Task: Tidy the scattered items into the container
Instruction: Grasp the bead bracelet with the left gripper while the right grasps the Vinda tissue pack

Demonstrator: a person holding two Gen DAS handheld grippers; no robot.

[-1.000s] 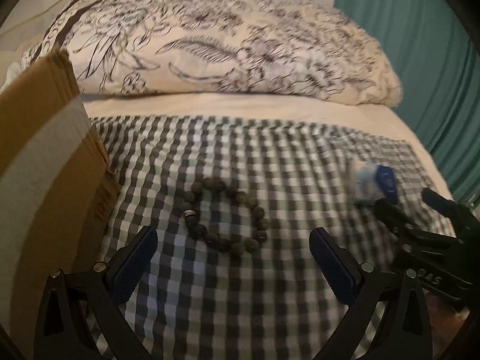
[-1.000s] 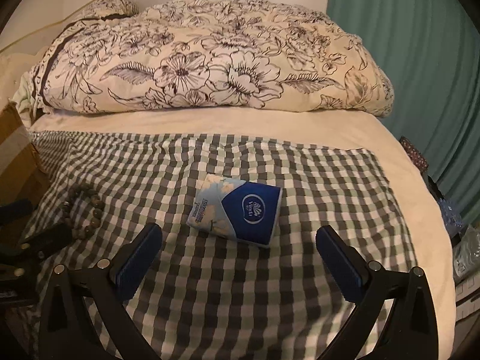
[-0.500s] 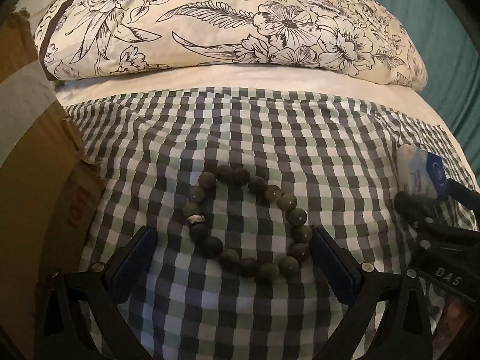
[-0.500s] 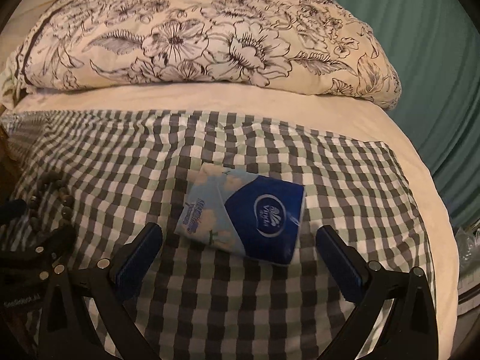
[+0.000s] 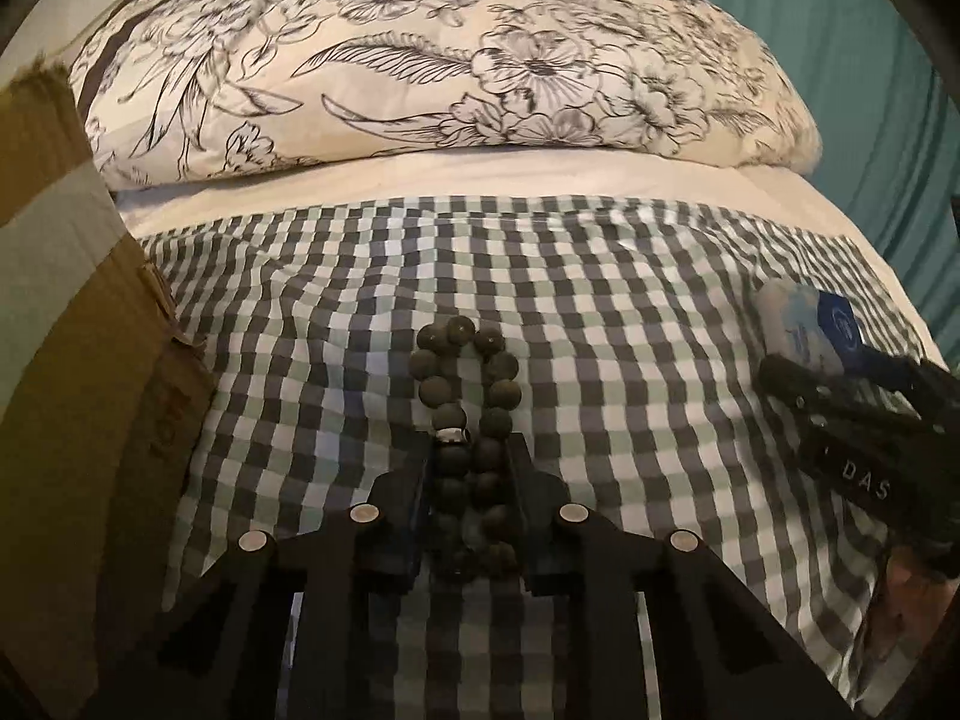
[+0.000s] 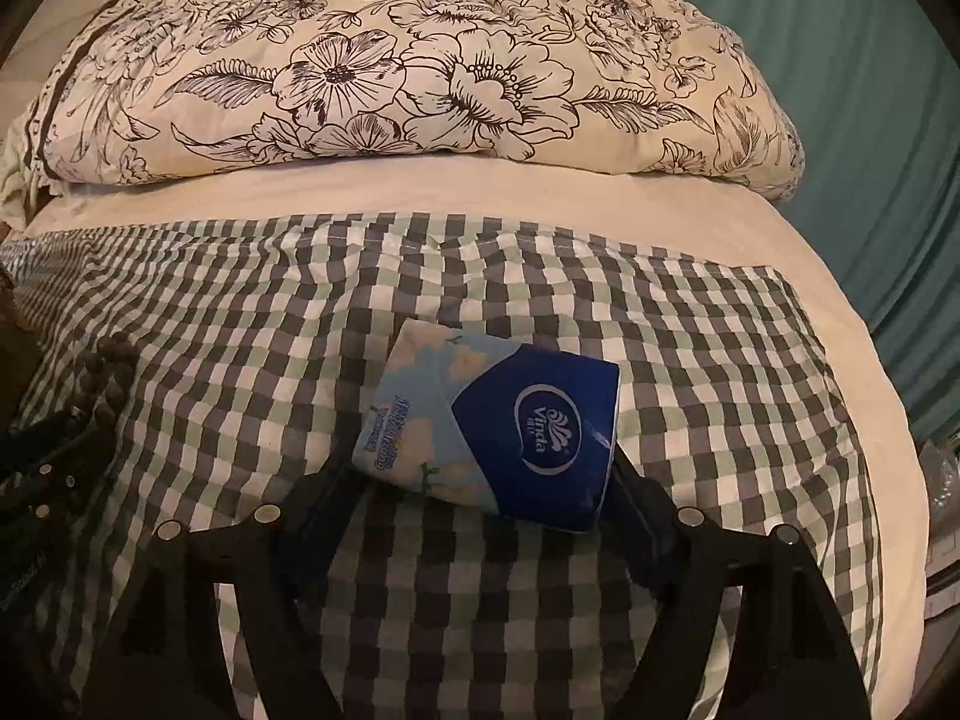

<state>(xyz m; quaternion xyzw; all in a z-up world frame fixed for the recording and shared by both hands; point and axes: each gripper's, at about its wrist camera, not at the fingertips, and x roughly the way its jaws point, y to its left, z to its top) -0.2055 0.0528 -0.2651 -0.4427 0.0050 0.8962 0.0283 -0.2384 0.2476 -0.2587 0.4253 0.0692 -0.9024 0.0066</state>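
Here the left gripper (image 5: pixel 468 480) is pinching the loop of dark round beads (image 5: pixel 465 396) into a narrow oval, its jaws drawn close against the strand on the green-and-grey checked cloth (image 5: pixel 630 360). The right gripper (image 6: pixel 480 498) is clamping the blue-and-white soft tissue packet (image 6: pixel 498 432) by its two ends on the same cloth. The brown cardboard box (image 5: pixel 66 330) is standing at the left, beside the bracelet. The floral cream duvet (image 6: pixel 390 60) is lying beyond.
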